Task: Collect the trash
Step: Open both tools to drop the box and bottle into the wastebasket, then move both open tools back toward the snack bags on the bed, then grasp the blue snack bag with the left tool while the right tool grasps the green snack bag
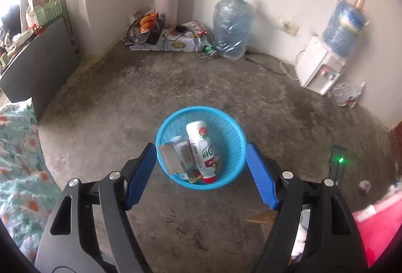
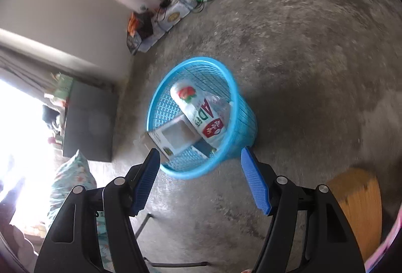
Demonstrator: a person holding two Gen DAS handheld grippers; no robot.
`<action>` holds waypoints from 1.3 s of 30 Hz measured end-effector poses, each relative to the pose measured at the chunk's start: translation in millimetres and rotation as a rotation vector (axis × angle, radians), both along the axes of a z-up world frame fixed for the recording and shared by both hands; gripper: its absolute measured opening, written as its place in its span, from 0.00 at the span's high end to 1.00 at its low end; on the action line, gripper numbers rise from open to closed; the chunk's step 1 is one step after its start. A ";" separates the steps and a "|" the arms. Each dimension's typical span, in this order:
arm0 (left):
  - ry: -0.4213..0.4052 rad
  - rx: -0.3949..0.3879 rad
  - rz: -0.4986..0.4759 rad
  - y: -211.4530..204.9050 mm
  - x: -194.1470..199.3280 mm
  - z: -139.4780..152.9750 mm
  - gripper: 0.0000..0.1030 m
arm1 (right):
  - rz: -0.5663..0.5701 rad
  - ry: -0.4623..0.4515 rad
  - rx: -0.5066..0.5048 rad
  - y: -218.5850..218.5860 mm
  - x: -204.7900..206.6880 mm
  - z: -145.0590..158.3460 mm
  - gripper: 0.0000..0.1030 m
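From the left wrist camera, the left gripper [image 1: 201, 167] hangs above a blue mesh basket [image 1: 232, 137] that stands on the bare concrete floor [image 1: 125, 97], its jaws spread wide with nothing between the pads; the basket's rim shows in the gap between them. Open floor rings the basket on every side: a flowered bedcover [image 1: 17, 147] closes the left edge, a dark cabinet [image 1: 37, 64] stands by the left wall, a big water jug [image 1: 232, 26] and a low pile of boxes [image 1: 160, 37] sit against the far wall, and a white water dispenser [image 1: 319, 69] stands at the right wall, all well apart from the basket. Inside it a white bottle [image 1: 203, 147] stands on end, red cap down and base up, its long axis leaning a little toward the far rim; a small carton [image 1: 176, 155] leans beside it at the left wall of the basket. From the right wrist camera, somewhat blurred, the right gripper [image 2: 199, 167] also has its jaws apart and empty, hovering just over the near rim of the basket [image 2: 241, 122]. Here the bottle [image 2: 201, 112] lies slanted, long axis running from upper left to lower right, and the carton [image 2: 173, 137] juts over the near-left rim. A wooden stool [image 2: 356, 200] sits at the lower right, near the gripper.
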State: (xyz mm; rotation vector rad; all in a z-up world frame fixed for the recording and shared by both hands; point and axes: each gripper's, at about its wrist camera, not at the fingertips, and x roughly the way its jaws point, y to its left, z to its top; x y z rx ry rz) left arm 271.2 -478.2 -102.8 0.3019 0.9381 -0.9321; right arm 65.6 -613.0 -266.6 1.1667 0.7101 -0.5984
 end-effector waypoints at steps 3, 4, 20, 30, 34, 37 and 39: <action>0.025 -0.057 -0.005 31.8 -8.0 30.8 0.32 | -0.002 -0.007 -0.036 21.3 -12.1 19.7 0.36; 0.027 -0.076 -0.006 41.9 -10.6 39.8 0.31 | 0.004 -0.007 -0.054 27.6 -12.1 26.5 0.36; -0.208 -0.254 0.038 319.5 -113.6 205.1 0.19 | 0.450 -0.186 -0.681 267.2 8.6 242.2 0.10; -0.319 -0.303 0.621 574.0 -183.4 219.0 0.14 | 0.818 -0.346 -0.809 403.9 5.8 282.3 0.06; -0.335 -0.290 0.840 649.0 -215.9 201.3 0.12 | 0.957 -0.376 -0.741 446.2 13.3 280.6 0.06; -0.294 -0.312 0.980 694.8 -232.3 179.2 0.11 | 1.038 -0.377 -0.657 468.0 19.7 275.5 0.06; -0.238 -0.340 1.044 719.5 -233.7 160.4 0.11 | 1.087 -0.381 -0.568 481.0 25.4 272.2 0.06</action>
